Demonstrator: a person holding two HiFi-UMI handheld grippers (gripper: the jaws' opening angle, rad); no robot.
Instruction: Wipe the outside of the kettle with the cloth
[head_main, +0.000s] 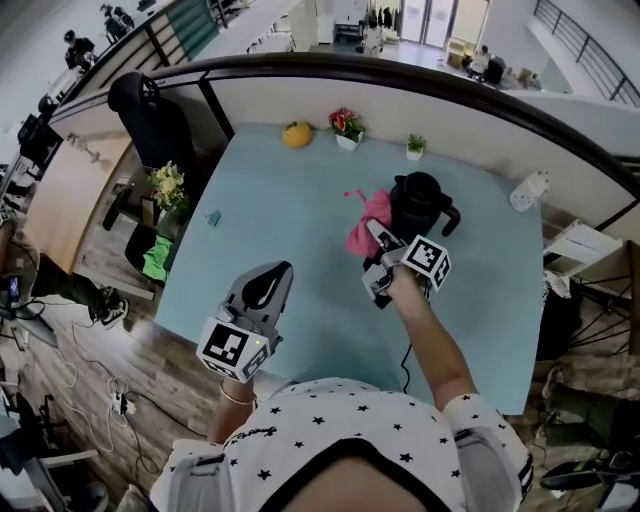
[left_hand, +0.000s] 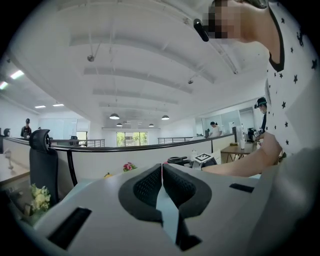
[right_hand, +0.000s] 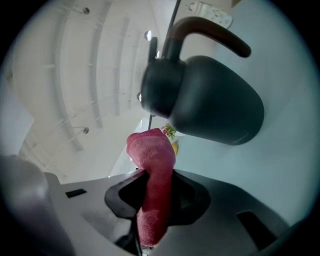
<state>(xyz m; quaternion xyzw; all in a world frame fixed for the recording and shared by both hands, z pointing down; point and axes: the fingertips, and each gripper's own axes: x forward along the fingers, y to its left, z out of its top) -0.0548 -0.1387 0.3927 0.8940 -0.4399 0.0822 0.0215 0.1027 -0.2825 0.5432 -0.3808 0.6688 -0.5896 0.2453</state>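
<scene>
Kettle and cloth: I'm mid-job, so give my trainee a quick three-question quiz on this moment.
1. True or false: the right claw is shut on the pink cloth near the kettle.
2. Pick one. The left claw is: A) shut on the kettle's handle; B) shut on nothing, held away from the kettle; C) open around the cloth.
3. Fill in: in the head view, the cloth lies at the kettle's ____ side of the picture.

Key: 1 true; 2 B; 3 left.
</scene>
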